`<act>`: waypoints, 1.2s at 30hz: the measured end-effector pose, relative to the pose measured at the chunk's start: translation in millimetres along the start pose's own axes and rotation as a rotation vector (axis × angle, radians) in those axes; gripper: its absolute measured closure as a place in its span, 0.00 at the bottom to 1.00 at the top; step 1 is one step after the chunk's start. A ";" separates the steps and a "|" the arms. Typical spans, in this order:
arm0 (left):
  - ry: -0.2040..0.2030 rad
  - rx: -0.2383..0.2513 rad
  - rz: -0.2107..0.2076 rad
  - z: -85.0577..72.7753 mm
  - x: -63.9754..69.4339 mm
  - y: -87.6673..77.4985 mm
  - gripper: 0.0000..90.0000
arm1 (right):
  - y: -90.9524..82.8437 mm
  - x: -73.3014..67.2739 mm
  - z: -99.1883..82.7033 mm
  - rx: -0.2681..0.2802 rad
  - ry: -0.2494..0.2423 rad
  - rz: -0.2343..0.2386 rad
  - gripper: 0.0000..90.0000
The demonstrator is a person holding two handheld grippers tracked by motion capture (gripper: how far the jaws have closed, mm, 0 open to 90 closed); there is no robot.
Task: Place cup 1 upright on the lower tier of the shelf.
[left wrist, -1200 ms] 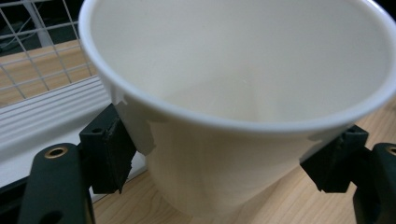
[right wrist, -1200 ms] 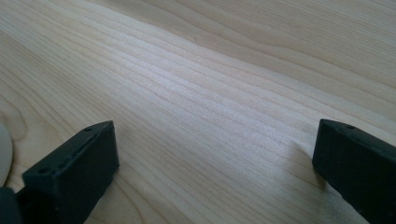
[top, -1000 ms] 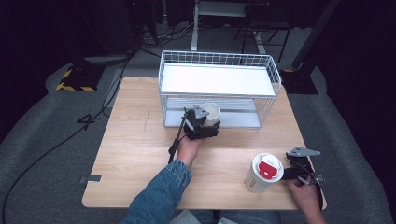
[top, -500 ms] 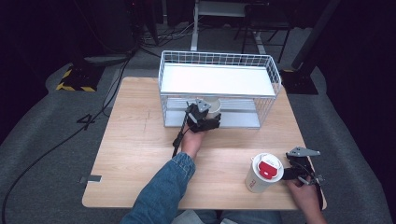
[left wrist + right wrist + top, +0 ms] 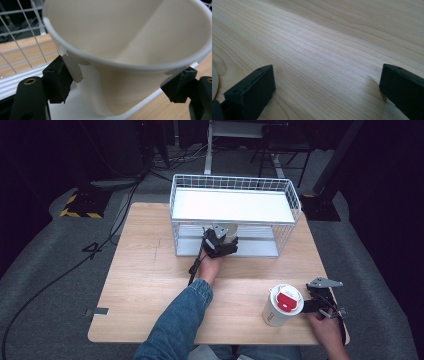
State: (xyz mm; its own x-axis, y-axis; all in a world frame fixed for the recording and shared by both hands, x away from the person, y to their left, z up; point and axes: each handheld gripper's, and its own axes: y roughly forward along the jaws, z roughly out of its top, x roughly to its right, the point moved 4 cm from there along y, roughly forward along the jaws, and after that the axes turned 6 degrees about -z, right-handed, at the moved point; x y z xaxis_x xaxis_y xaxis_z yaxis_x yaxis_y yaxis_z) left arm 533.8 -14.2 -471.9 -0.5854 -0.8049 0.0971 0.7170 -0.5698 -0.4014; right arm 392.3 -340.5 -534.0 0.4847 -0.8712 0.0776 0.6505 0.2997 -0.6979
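In the high view, a wooden worktop (image 5: 150, 270) carries a white wire rack (image 5: 235, 215) with a white shelf on top and an open space beneath. The left tongs (image 5: 222, 240) sit at the rack's front edge, clamped on an open white cup (image 5: 231, 231) that stands partly under the shelf, at the lower level's front. A denim sleeve (image 5: 175, 325) leads up to that hand. Near the worktop's front right corner stands a second cup (image 5: 281, 306), with a white lid and a red patch on it; the right tongs (image 5: 320, 302) rest just beside it, to its right, apart from it. In the left gripper view, the cup (image 5: 130, 57) is tilted toward the camera, its inside bare, with a black pad pressed against its wall on either side; a torn flap of paper hangs under the rim by the left pad, and rack wires (image 5: 25, 37) cross behind. In the right gripper view, the right tongs (image 5: 327, 85) stand spread wide over bare wood, nothing between them.
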 end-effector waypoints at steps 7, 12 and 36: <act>-0.008 -0.006 0.013 -2.2 2.9 2.5 0.25 | 0.0 0.0 0.0 0.000 0.000 0.000 0.00; -0.007 -0.021 0.021 -6.5 1.5 8.1 0.25 | 0.0 0.0 0.0 0.000 0.000 0.000 0.00; -0.026 -0.097 0.026 -12.3 -9.9 27.7 0.25 | 0.0 0.0 0.0 0.000 0.000 0.000 0.00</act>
State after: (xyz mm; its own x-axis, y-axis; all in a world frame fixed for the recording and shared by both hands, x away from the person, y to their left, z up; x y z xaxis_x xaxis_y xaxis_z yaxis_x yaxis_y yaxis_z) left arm 554.7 -20.0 -495.1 -0.5559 -0.8242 0.1081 0.6912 -0.5306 -0.4906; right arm 392.2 -340.5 -534.0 0.4843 -0.8714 0.0774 0.6504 0.2994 -0.6981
